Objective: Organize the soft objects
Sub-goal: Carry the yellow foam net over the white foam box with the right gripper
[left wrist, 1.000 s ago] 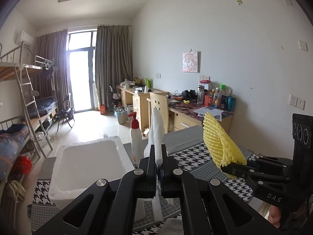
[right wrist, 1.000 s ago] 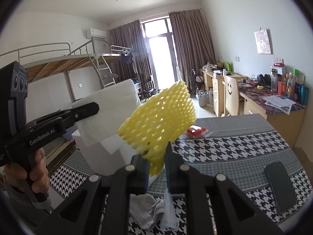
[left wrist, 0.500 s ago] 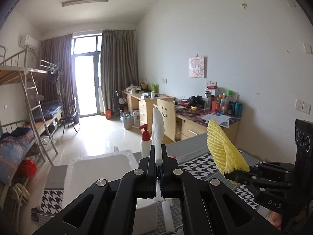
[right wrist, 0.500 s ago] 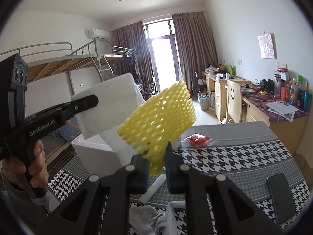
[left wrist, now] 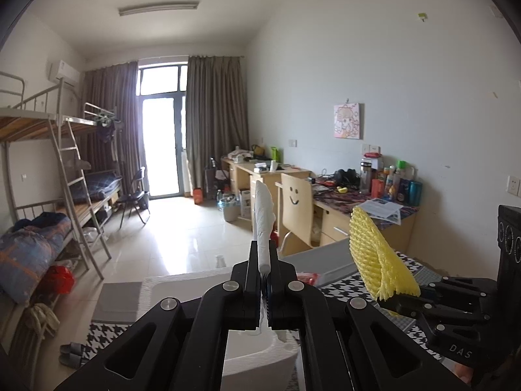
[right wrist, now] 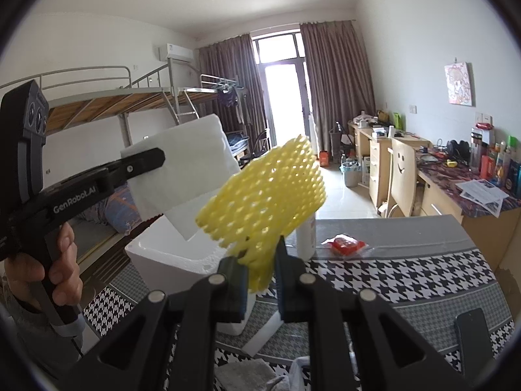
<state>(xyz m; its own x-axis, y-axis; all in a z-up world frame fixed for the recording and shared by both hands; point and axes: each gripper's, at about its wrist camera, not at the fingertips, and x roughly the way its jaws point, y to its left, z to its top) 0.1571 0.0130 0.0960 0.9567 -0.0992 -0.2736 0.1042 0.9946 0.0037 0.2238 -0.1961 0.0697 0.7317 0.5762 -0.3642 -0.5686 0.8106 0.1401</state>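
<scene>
Left gripper (left wrist: 264, 285): its jaws are pinching a white foam sheet (left wrist: 263, 224) tightly, with the sheet standing upright and edge-on between them in its own view.
White foam sheet, seen from the right wrist (right wrist: 182, 169): it is showing as a broad white rectangle, clamped at one corner by the left gripper (right wrist: 156, 159) and hanging in the air over the foam box.
Right gripper (right wrist: 260, 270): its jaws are squeezing the lower end of a yellow foam net (right wrist: 267, 195) (the net is fanning out upward and toward the right above the pads).
Yellow foam net, seen from the left wrist (left wrist: 374, 257): it is sticking up from the right gripper (left wrist: 395, 306) at the right of the view, above the tabletop.
Hand (right wrist: 49, 260): it is wrapping around the handle of the left gripper at the near left.
Foam box (right wrist: 176, 257): it is sitting open on the left part of the tabletop, below both held pieces.
Tabletop (right wrist: 407, 280): a black-and-white houndstooth cloth is covering it.
Red packet (right wrist: 346, 244): it is lying on the grey far strip of the tabletop, just right of a white bottle (right wrist: 306, 238).
Phone (right wrist: 473, 335): it is lying flat at the near right of the tabletop.
</scene>
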